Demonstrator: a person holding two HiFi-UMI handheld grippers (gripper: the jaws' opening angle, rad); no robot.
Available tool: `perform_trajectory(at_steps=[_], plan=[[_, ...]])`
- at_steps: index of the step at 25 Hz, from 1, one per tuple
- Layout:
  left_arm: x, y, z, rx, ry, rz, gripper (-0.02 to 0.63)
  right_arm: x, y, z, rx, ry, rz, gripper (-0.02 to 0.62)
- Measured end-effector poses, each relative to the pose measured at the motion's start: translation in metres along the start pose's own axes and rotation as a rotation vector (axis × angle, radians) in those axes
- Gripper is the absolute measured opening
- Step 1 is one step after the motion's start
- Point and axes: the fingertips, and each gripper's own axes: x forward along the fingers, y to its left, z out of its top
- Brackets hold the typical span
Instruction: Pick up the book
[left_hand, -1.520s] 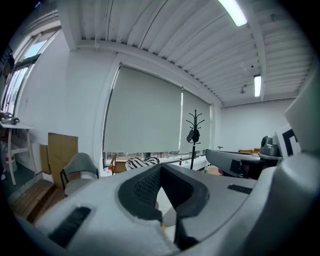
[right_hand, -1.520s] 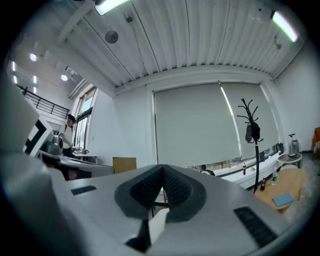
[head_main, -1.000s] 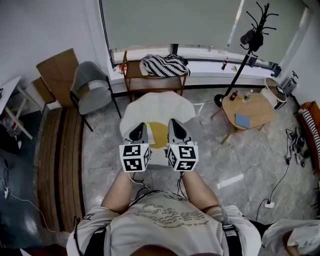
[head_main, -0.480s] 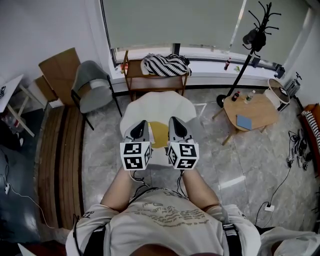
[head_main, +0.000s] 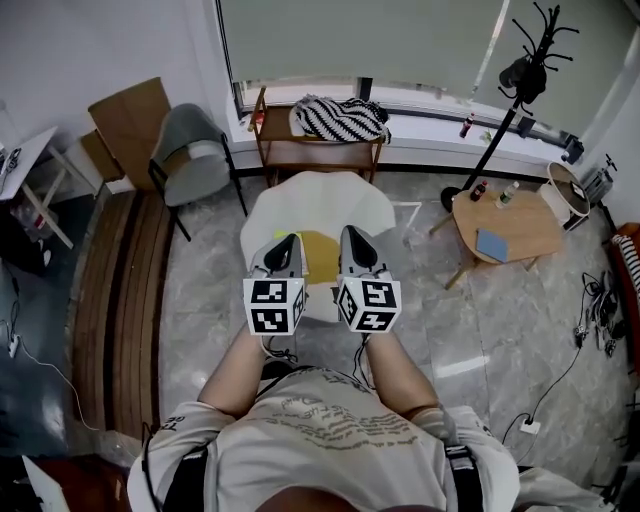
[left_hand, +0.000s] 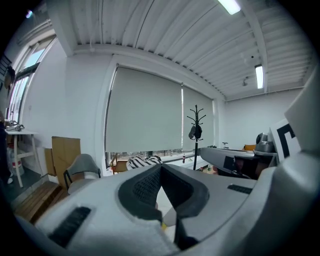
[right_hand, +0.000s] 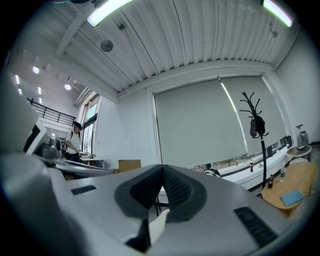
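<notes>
Left claw (head_main: 290, 242): the two jaws are pressed fully together with nothing between them. It is held over the near left part of the white worktop and points away toward the window.
Right claw (head_main: 352, 234): its jaws also meet at the tips and hold nothing. It sits just beside the left one, level with it and pointing the same way.
Marker cubes: a black-and-white patterned cube (head_main: 273, 305) sits at the near end of the left one, and a matching cube (head_main: 368, 304) on the right one.
Book: the yellow flat book (head_main: 320, 255) lies on the white scallop-edged round worktop (head_main: 320, 203). It shows in the gap between the two claws, which cover its left and right edges from above. Neither claw has hold of it.
Person: bare forearms reach out from a light printed T-shirt (head_main: 330, 440) at the near edge.
Far side: a black-and-white striped cloth (head_main: 342, 117) is heaped on a small wooden stand (head_main: 318, 152) under the window with its blind down.
Left side: a grey armchair (head_main: 195, 150) stands near a brown cardboard sheet (head_main: 135, 115) by the wall.
Right side: a low round wooden worktop (head_main: 520, 222) carries a blue flat item (head_main: 489, 244), with small bottles (head_main: 481, 189) at its far edge. A black coat stand (head_main: 520, 80) rises behind it.
</notes>
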Motion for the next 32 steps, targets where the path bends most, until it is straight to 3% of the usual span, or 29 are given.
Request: perform_trajectory(at_steps=[14, 32], plan=[[0.005, 0.011, -0.011, -0.018, 0.003, 0.016, 0.012, 0.013, 0.013, -0.011, -0.017, 0.013, 0.047, 0.026], [0.067, 0.067, -0.014, -0.003, 0.033, -0.002, 0.012, 0.102, 0.023, -0.031, -0.032, 0.044, 0.055, 0.026]])
